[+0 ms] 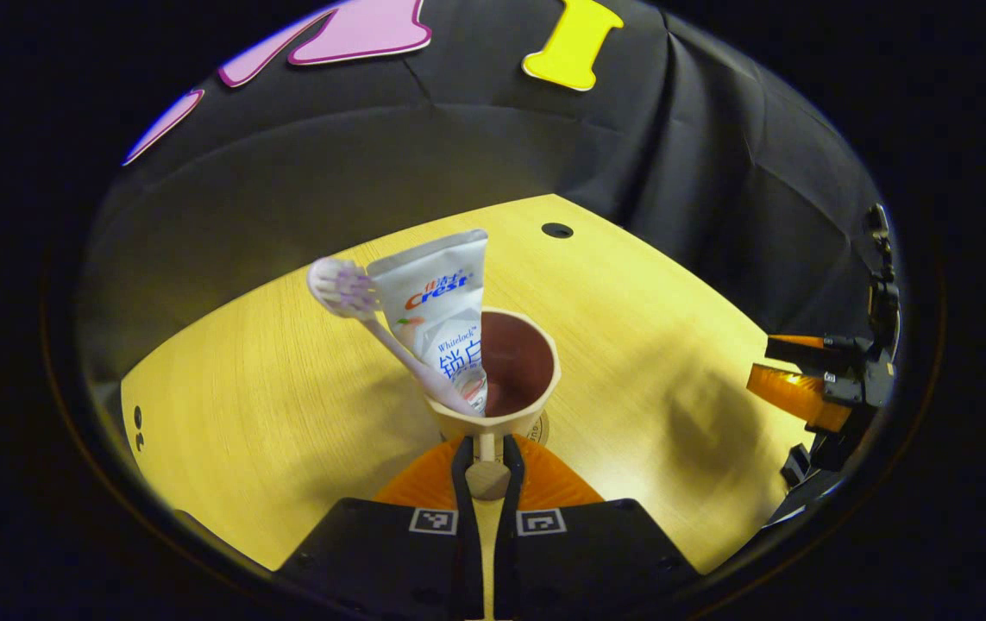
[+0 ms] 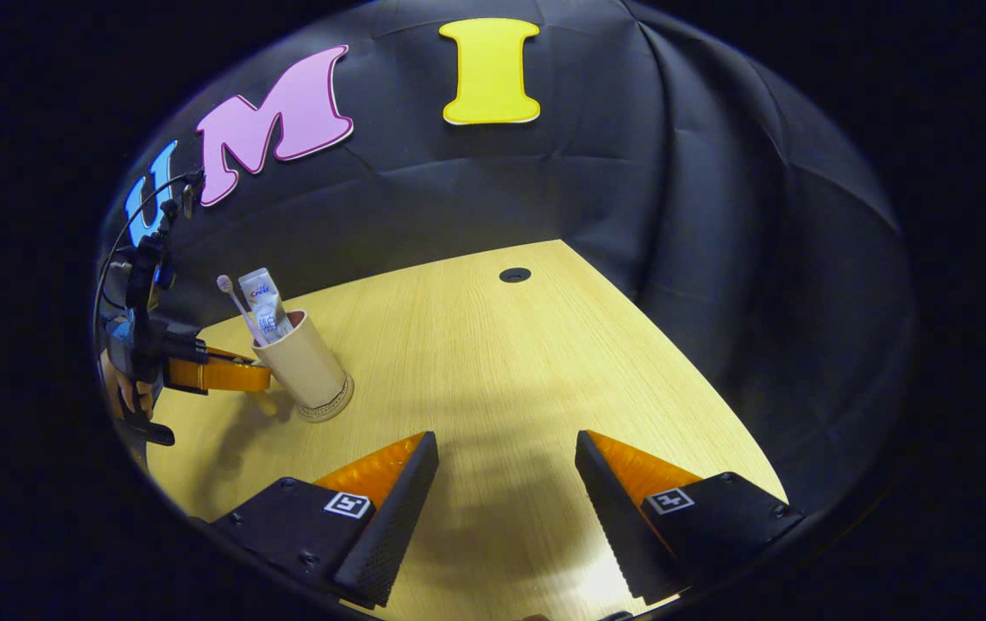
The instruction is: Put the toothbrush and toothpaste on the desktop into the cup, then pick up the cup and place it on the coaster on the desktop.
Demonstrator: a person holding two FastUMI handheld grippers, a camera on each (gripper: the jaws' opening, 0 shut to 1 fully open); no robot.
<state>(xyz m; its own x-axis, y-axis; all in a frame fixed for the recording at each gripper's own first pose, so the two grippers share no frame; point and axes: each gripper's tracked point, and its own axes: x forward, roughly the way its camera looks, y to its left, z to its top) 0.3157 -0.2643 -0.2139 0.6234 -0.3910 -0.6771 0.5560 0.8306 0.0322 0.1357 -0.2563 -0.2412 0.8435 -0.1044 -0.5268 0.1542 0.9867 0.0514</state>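
A beige cup (image 1: 517,366) with a dark inside holds a toothpaste tube (image 1: 441,302) and a toothbrush (image 1: 363,306), both leaning left over its rim. My left gripper (image 1: 488,455) is shut on the cup's handle (image 1: 488,474). In the right gripper view the cup (image 2: 307,366) stands on a round coaster (image 2: 329,412), with the left gripper (image 2: 229,376) at its left side. My right gripper (image 2: 505,453) hangs open over bare desk, well right of the cup, with nothing between its fingers. The left gripper view shows it at the far right (image 1: 790,375).
The wooden desktop (image 2: 493,379) has a small dark hole (image 2: 514,275) near its far edge. Black cloth wall closes the back and right sides. A hand (image 2: 117,388) holds the left gripper at the desk's left edge.
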